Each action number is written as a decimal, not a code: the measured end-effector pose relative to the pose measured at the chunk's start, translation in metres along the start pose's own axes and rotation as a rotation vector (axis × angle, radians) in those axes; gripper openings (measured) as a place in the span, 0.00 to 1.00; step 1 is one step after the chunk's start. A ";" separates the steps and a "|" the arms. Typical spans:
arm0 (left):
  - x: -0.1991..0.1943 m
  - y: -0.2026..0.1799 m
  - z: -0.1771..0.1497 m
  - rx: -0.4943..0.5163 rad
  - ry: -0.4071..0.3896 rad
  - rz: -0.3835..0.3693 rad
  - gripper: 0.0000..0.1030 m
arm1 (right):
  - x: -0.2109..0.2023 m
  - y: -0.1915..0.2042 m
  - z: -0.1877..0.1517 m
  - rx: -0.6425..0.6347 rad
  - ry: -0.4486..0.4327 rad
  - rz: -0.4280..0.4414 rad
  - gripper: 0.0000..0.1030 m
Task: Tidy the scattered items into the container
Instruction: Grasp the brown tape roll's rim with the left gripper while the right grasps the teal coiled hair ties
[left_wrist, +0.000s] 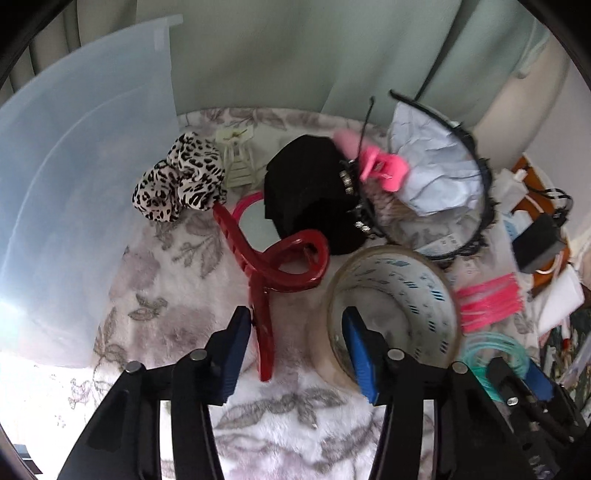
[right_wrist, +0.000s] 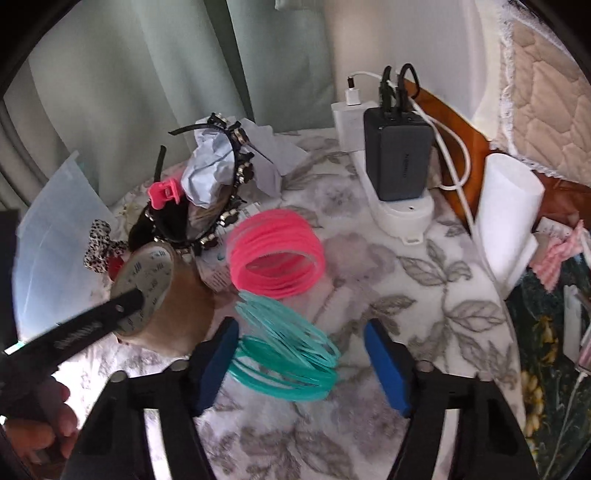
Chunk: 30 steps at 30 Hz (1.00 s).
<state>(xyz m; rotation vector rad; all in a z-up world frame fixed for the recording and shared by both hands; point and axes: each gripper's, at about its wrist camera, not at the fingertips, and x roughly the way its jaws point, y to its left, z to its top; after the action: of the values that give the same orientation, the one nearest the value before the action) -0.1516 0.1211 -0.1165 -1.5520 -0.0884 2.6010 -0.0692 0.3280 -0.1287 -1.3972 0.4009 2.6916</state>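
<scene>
Left wrist view, my left gripper (left_wrist: 299, 347): jaws wide apart and holding nothing; one pad is beside the handle of the red claw clip (left_wrist: 275, 275), the other sits inside the tape roll (left_wrist: 397, 306), so I judge I straddle both and must pick one.
Right gripper (right_wrist: 299, 363): also spread wide and empty, bracketing the teal bangles (right_wrist: 284, 350) on the floral cloth (right_wrist: 424, 306), probably so that closing gathers the whole loose stack.
Pink bangles (right_wrist: 275, 253): just beyond the teal ones, leaning as one bundle.
Middle pile: leopard scrunchie (left_wrist: 181, 177), black cloth (left_wrist: 310, 192), pink clip (left_wrist: 384, 168) and headband (left_wrist: 480, 192) lie heaped together.
Container (left_wrist: 74, 184): translucent bin at far left, tipped on its side with its mouth toward the pile, apparently for easy dropping-in; nothing inside that I can see.
</scene>
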 end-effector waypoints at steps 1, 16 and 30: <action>0.002 0.000 0.001 -0.004 0.001 0.000 0.50 | 0.000 0.000 0.002 0.003 -0.002 0.000 0.55; -0.005 -0.004 -0.002 0.005 0.012 0.005 0.26 | -0.046 -0.018 0.002 -0.005 -0.020 0.022 0.48; -0.008 0.007 -0.018 0.002 0.016 -0.010 0.24 | -0.021 -0.008 -0.017 -0.106 0.025 -0.001 0.62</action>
<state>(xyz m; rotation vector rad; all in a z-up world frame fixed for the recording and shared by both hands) -0.1326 0.1128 -0.1192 -1.5674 -0.0927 2.5795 -0.0415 0.3319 -0.1223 -1.4588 0.2622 2.7342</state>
